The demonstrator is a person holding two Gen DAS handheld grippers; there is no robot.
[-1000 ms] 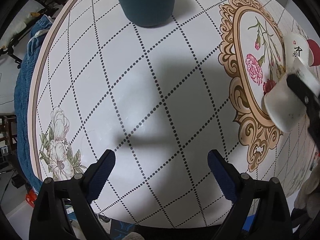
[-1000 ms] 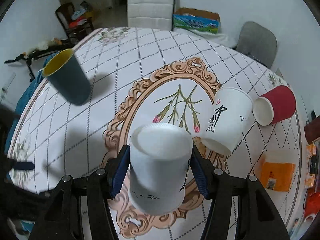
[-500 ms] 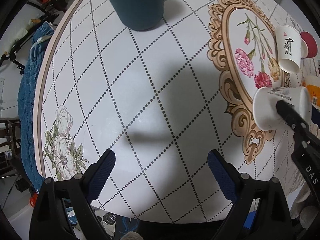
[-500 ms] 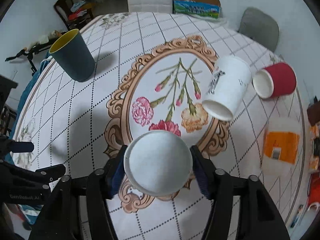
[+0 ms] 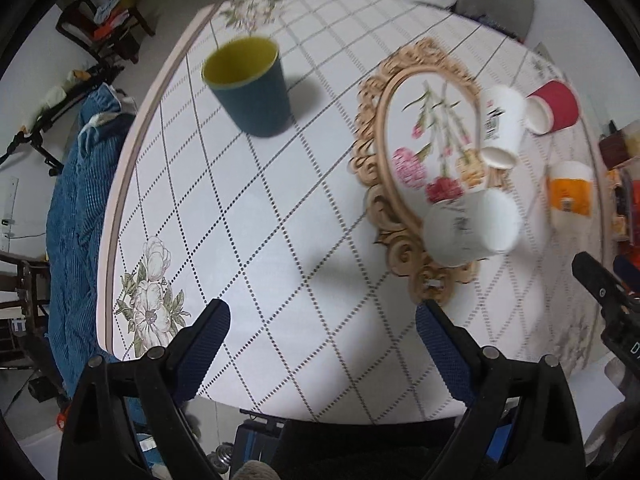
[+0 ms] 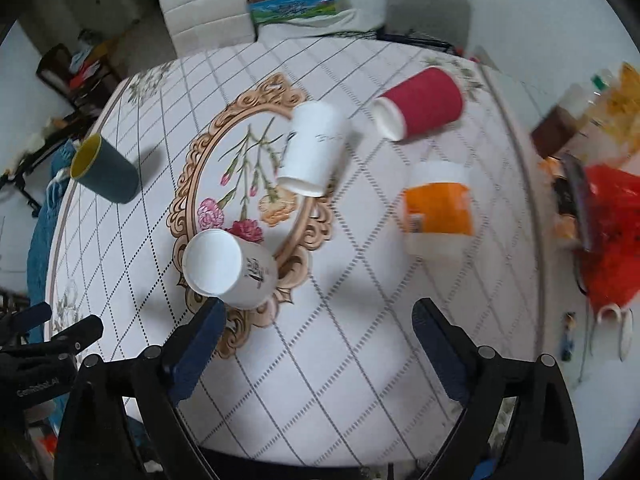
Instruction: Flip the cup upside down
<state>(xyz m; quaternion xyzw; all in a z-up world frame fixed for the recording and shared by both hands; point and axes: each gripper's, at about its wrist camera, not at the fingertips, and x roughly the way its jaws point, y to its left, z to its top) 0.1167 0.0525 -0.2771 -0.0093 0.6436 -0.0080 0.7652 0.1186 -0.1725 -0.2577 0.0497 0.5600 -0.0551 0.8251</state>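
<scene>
At the far left of the right wrist view, part of the left gripper (image 6: 48, 332) is seen over the table edge. In its own view the left gripper (image 5: 322, 330) is held with its blue-padded fingers spread wide apart, nothing between them, above the bare checked tablecloth (image 5: 256, 216). Ahead of it and to its left, a dark blue cup (image 5: 250, 86) with a yellow inside is standing upright, mouth up, near the table edge.

Ahead of the left gripper and to its right, a white cup (image 5: 472, 228) is seen upside down on the gold ornamental frame (image 5: 372, 148) printed on the cloth, its flat base turned upward. In the right wrist view the same white cup (image 6: 228, 268) is placed just ahead of the right gripper's left finger (image 6: 200, 344), touching or nearly touching its tip in the picture; whether there is contact cannot be told. The right gripper (image 6: 320, 344) is spread open and nothing is held by it.

Farther ahead, a second white cup (image 6: 314, 148) with black lettering is lying on its side across the frame's far rim, its mouth toward the gripper. To the right of it, a red cup (image 6: 420, 102) is also lying on its side, close beside but apart. Ahead and to the right of the right gripper, an orange-and-white packet (image 6: 438, 208) is resting on the cloth, and at the far right, red plastic bags (image 6: 612, 240) are seen at the table edge.
</scene>
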